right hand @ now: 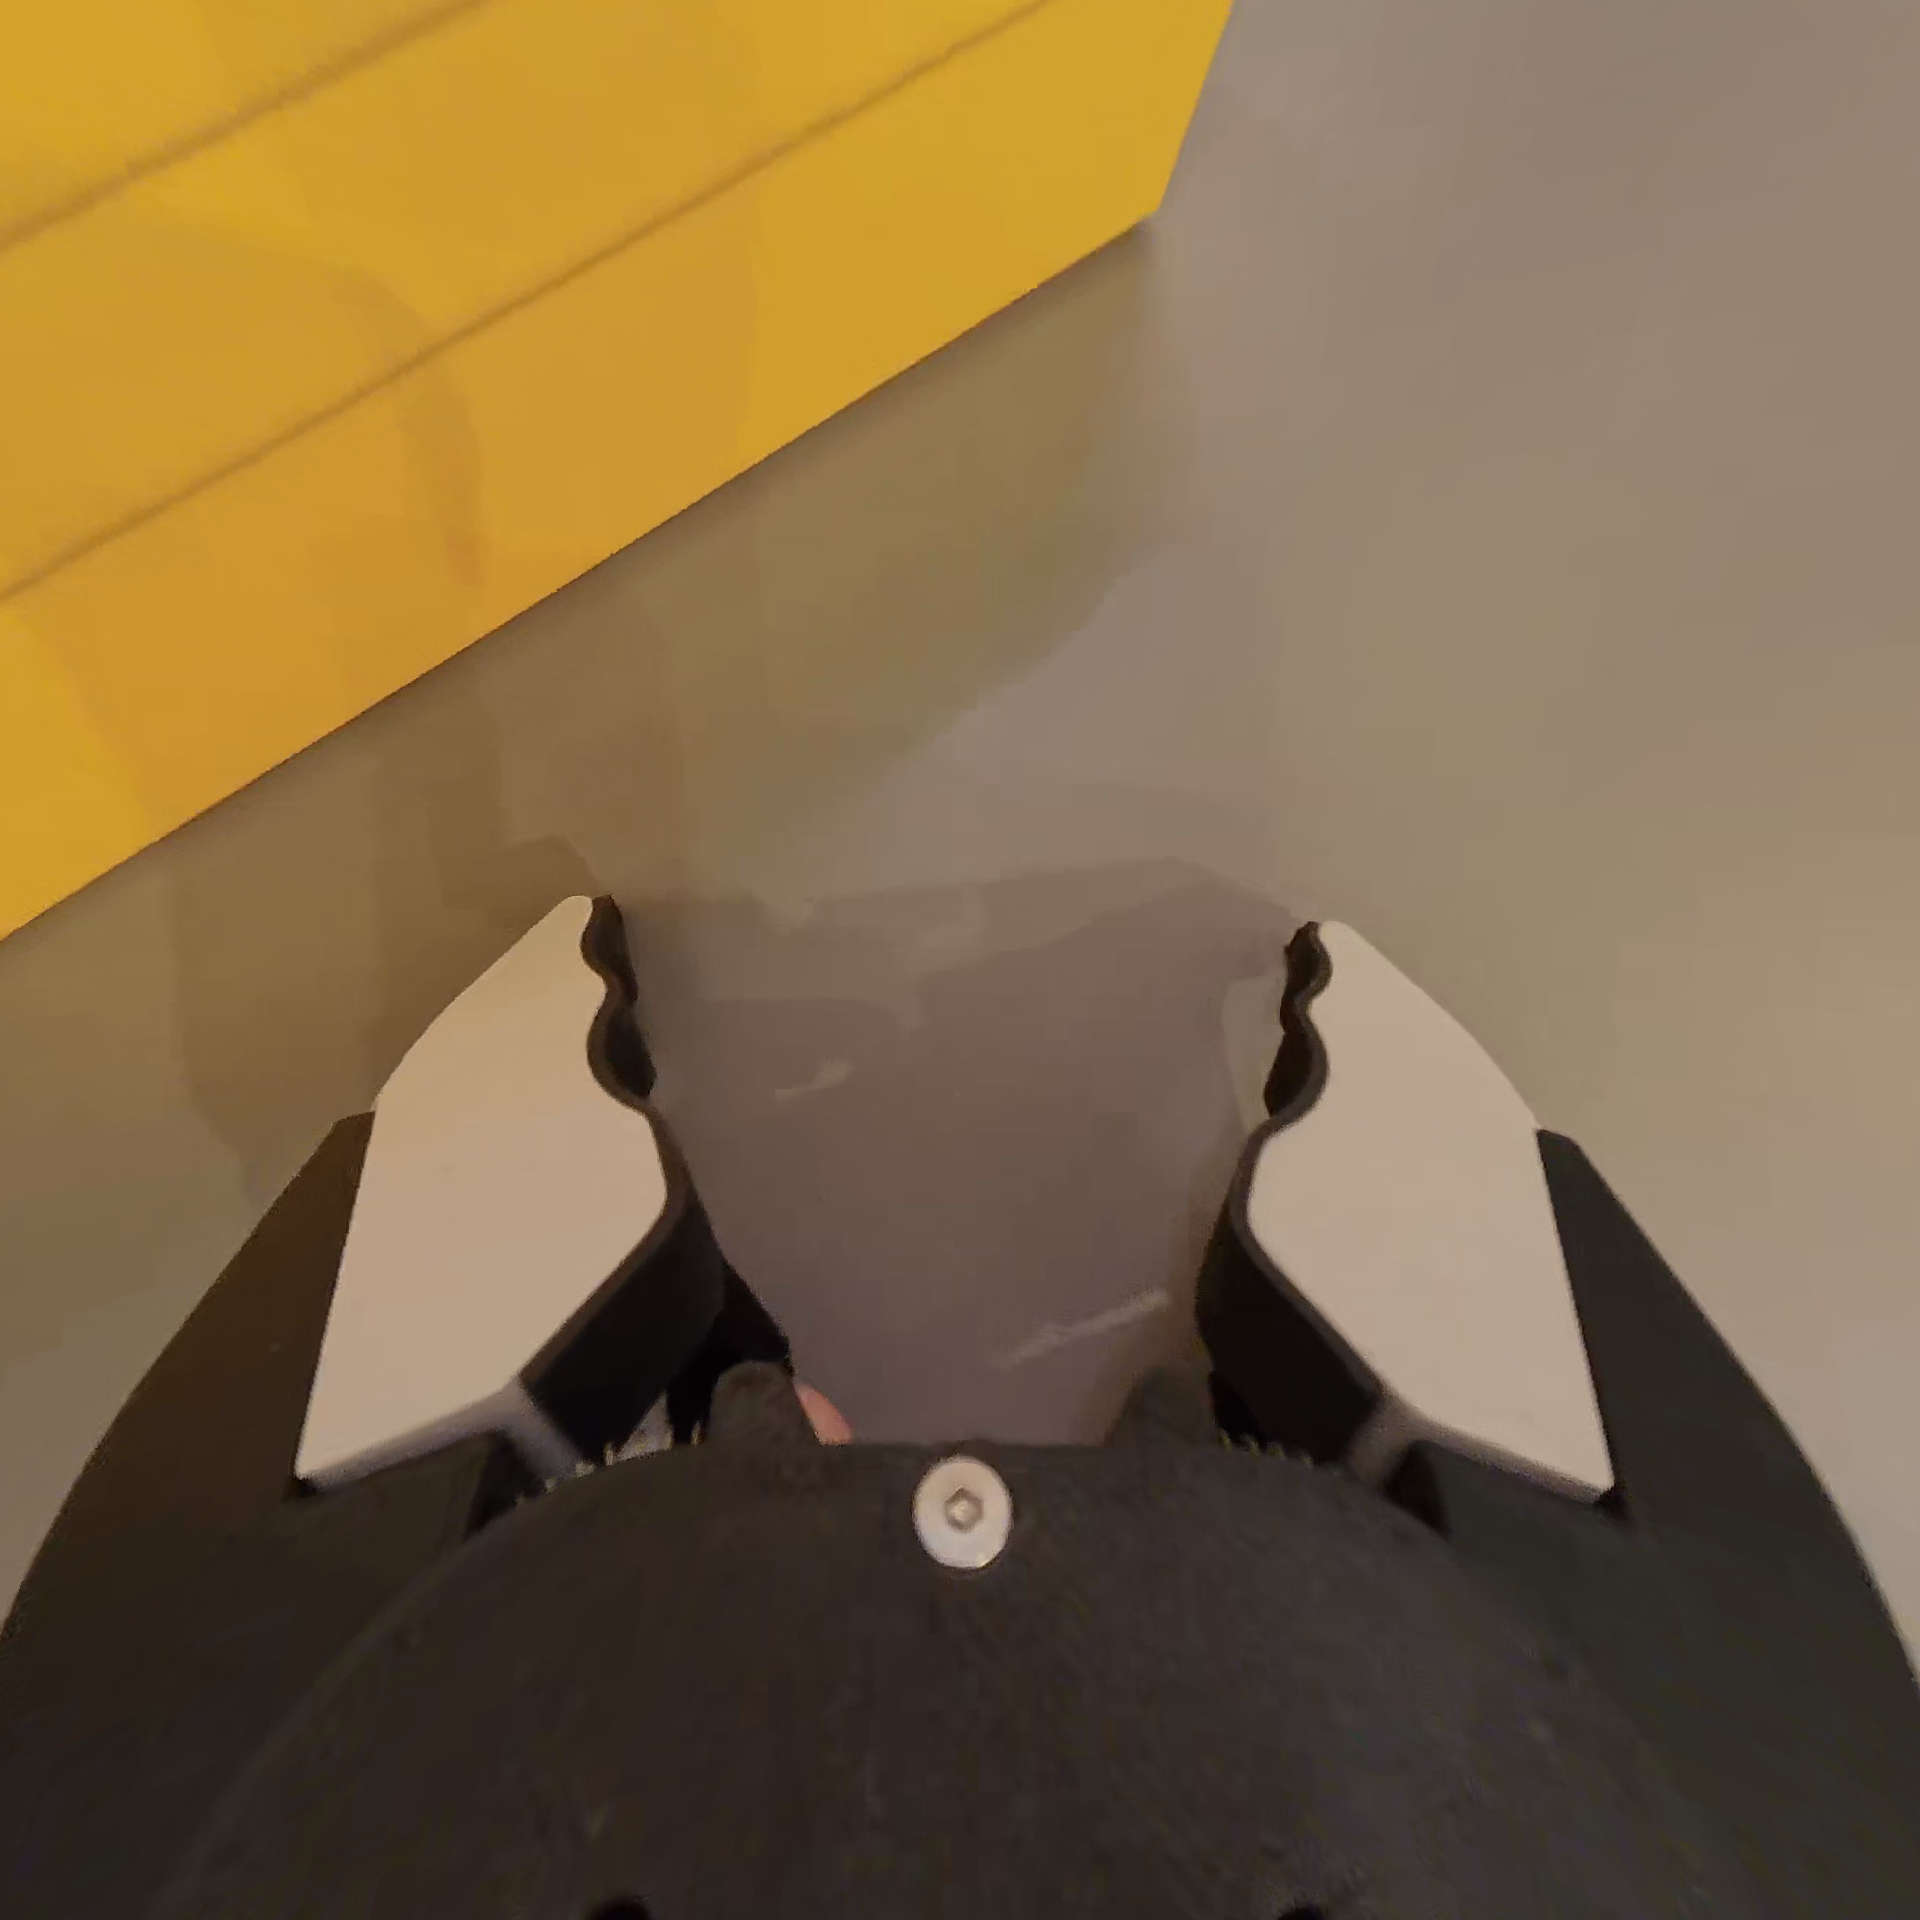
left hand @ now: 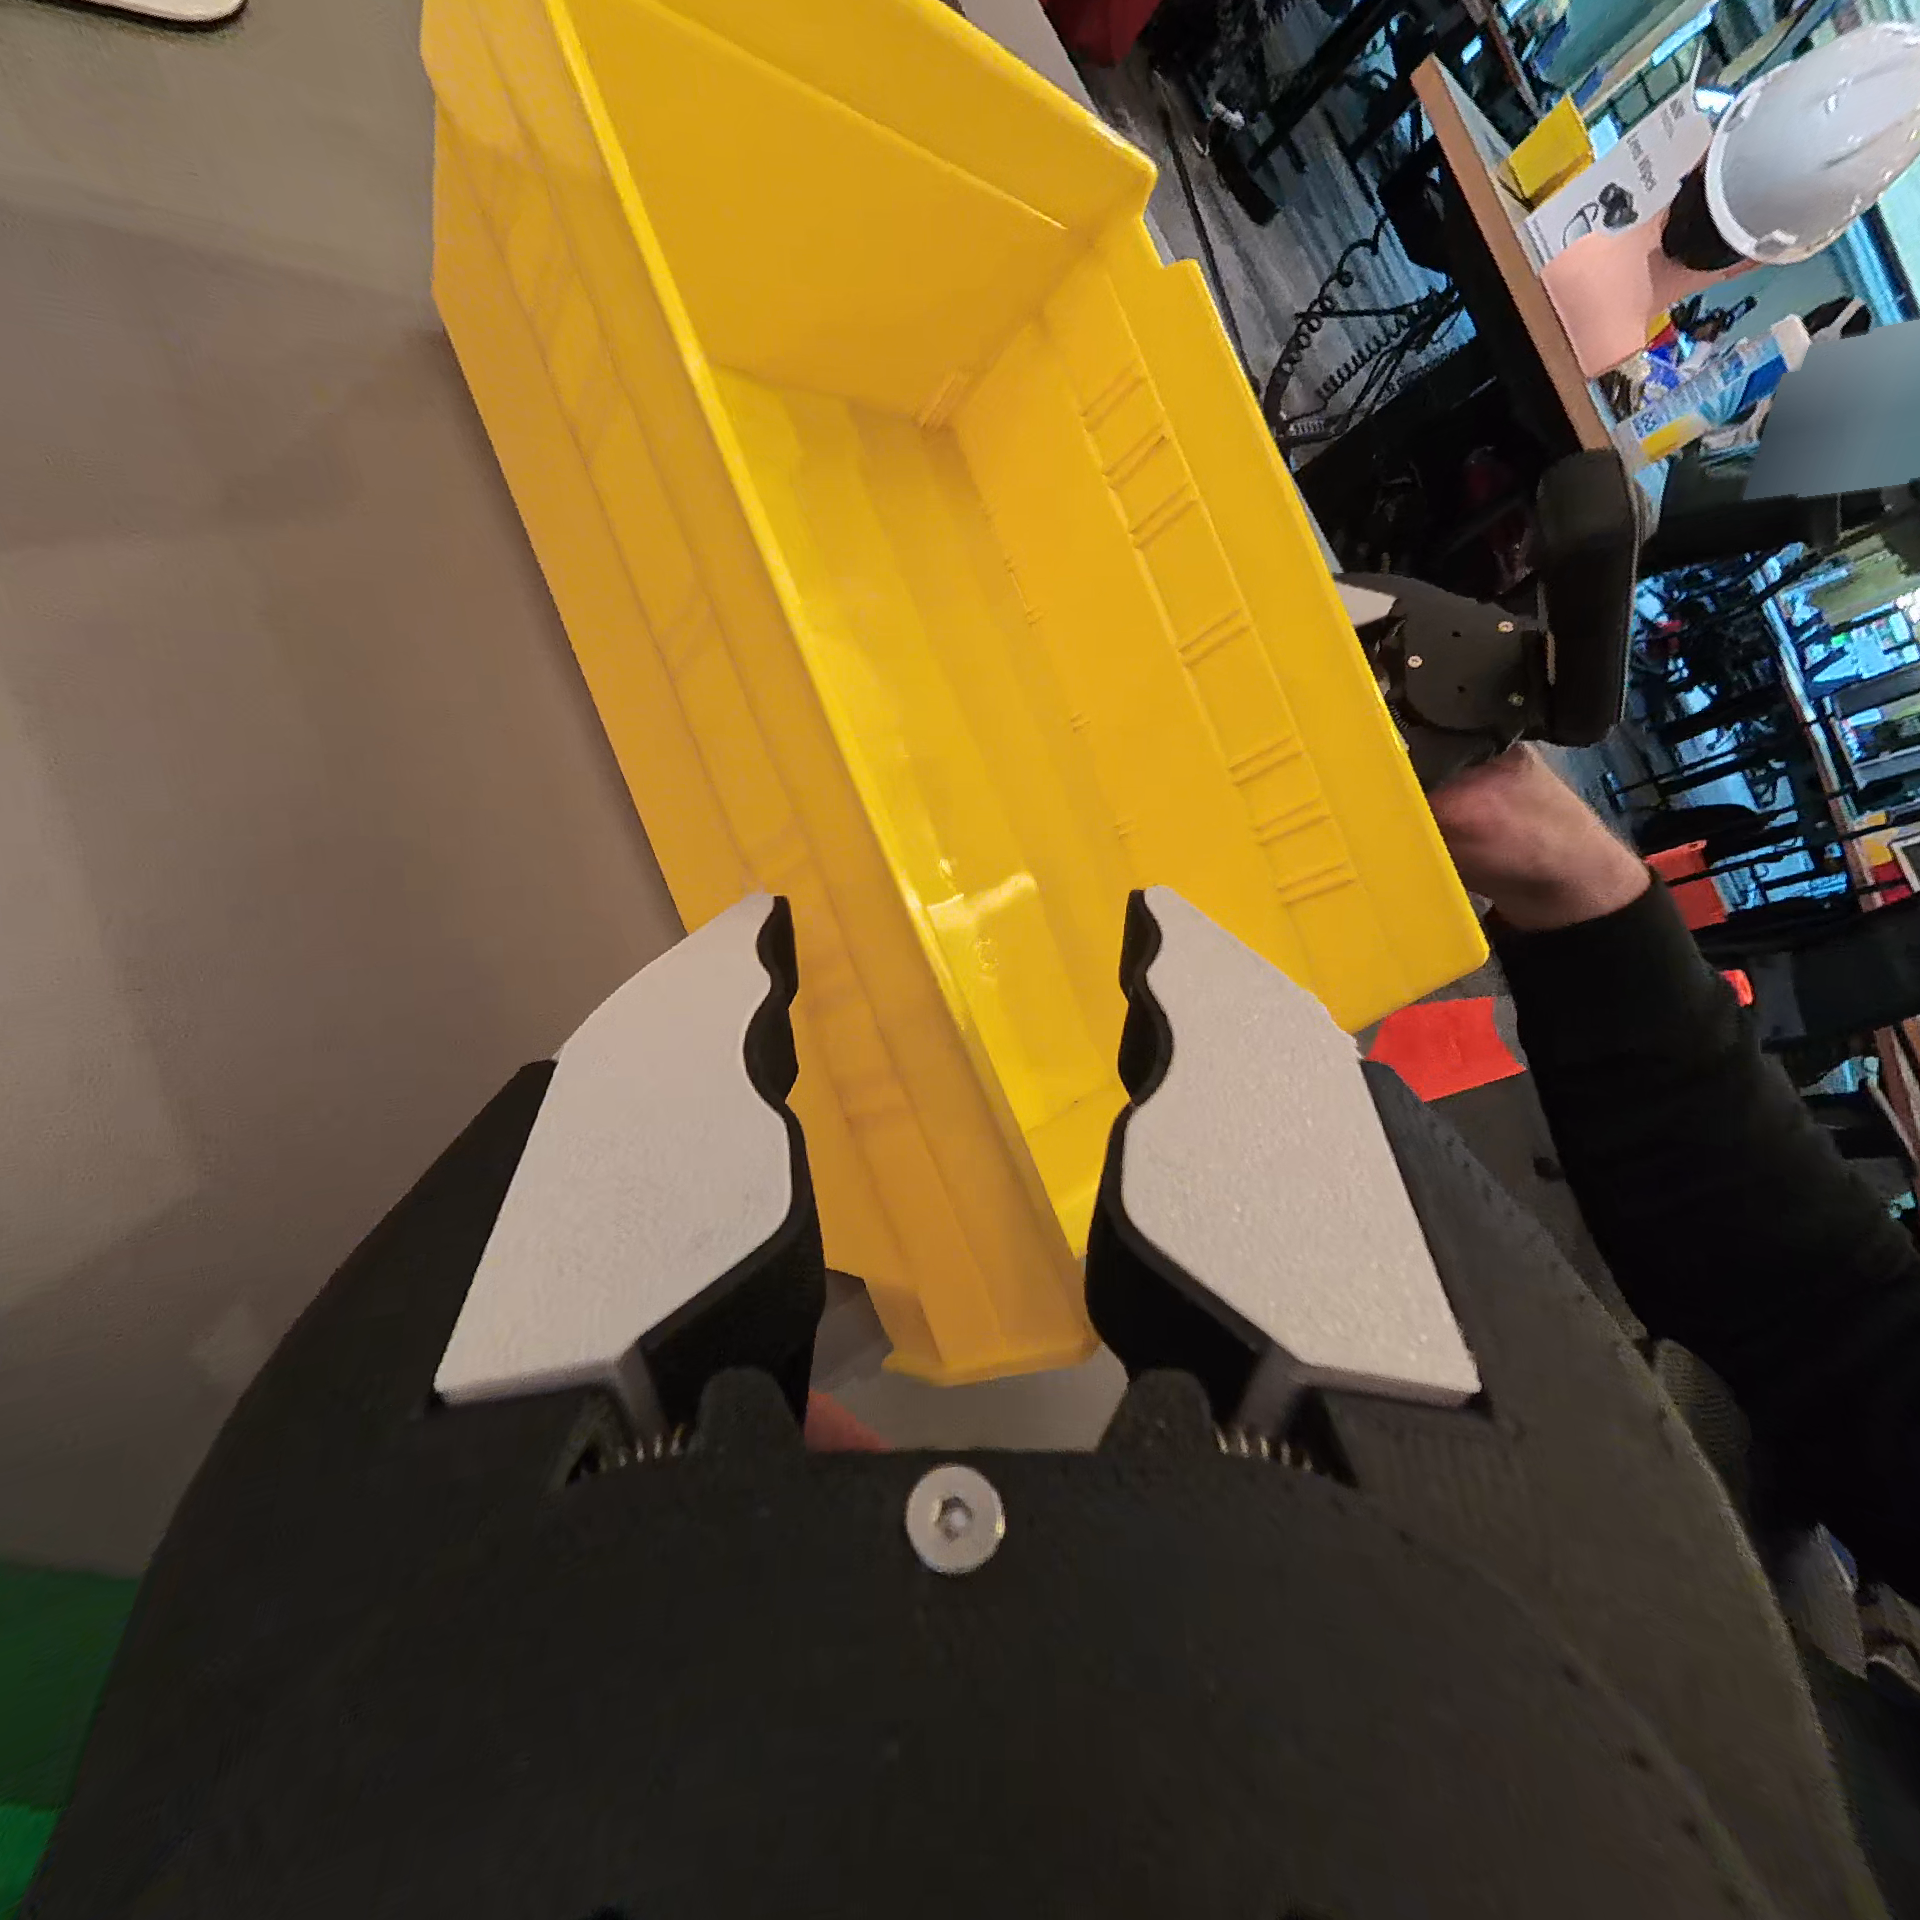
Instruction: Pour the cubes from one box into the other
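Observation:
A yellow box [left hand: 935,623] lies on the grey table [left hand: 260,727], and its inside looks empty; no cubes show in either view. My left gripper [left hand: 956,904] is shut on the box's near side wall, with one finger outside on the ribs and one inside. The whole left wrist view is rolled to one side. My right gripper [right hand: 954,916] is open and empty just above the bare table [right hand: 1455,520], a little way from the ribbed side of a yellow box [right hand: 520,312]. It also shows in the left wrist view [left hand: 1382,623], beyond the box's far rim, held by a hand [left hand: 1527,842].
An orange tape patch [left hand: 1444,1044] lies past the box's corner. A green patch [left hand: 52,1662] is at the lower left. Shelves, cables and a white helmet [left hand: 1818,145] fill the room beyond the table edge.

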Available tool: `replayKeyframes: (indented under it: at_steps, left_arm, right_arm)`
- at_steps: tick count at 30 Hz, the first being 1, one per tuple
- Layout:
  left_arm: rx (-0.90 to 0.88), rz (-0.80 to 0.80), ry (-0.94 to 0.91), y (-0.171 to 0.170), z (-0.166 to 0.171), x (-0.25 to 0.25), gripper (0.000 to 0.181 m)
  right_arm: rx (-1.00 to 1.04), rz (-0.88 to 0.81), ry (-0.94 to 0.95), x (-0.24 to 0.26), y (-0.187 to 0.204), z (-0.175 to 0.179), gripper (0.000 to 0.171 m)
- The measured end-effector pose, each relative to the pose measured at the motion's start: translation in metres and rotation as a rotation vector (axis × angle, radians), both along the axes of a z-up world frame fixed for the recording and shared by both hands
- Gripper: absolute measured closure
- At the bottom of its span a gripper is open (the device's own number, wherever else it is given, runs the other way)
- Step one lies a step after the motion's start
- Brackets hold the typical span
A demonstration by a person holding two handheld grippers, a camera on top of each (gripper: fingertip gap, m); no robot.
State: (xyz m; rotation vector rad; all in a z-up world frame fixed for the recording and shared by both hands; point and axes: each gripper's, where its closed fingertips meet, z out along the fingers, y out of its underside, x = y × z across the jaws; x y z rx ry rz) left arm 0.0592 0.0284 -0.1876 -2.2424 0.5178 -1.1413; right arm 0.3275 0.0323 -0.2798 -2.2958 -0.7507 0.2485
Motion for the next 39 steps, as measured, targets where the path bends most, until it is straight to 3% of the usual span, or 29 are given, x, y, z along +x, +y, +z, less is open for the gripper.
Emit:
replayKeyframes:
  at_steps: [4, 6, 11, 14, 16, 20, 25, 39]
  left_arm:
    - [0.014, -0.011, 0.021, -0.001, -0.002, 0.003, 0.121]
    - [0.007, -0.016, 0.011, -0.002, -0.002, 0.004, 0.122]
    - [0.007, -0.025, 0.008, -0.005, -0.002, 0.002, 0.122]
    - [0.006, -0.024, 0.009, -0.004, -0.003, 0.003, 0.122]
    - [0.008, -0.024, 0.007, -0.004, -0.003, 0.003, 0.122]
    - [0.015, -0.023, 0.014, -0.004, -0.004, 0.001, 0.122]
    - [0.017, -0.022, 0.010, -0.004, -0.003, -0.001, 0.122]
    - [0.193, -0.002, 0.044, -0.011, 0.007, -0.014, 0.120]
  right_arm:
    - [-0.017, 0.000, 0.021, -0.004, 0.004, 0.000, 0.061]
    - [-0.005, 0.002, -0.001, -0.003, 0.003, 0.000, 0.048]
    - [0.125, -0.006, -0.073, 0.002, 0.009, 0.009, 0.065]
    - [0.044, -0.040, -0.066, 0.010, 0.015, 0.007, 0.079]
    - [0.001, -0.034, 0.015, 0.004, 0.013, 0.002, 0.076]
    - [0.013, 0.021, 0.016, -0.003, 0.009, 0.003, 0.087]
    - [-0.045, -0.009, -0.012, 0.001, 0.011, -0.006, 0.029]
    - [-0.045, -0.008, -0.011, 0.001, 0.011, -0.006, 0.029]
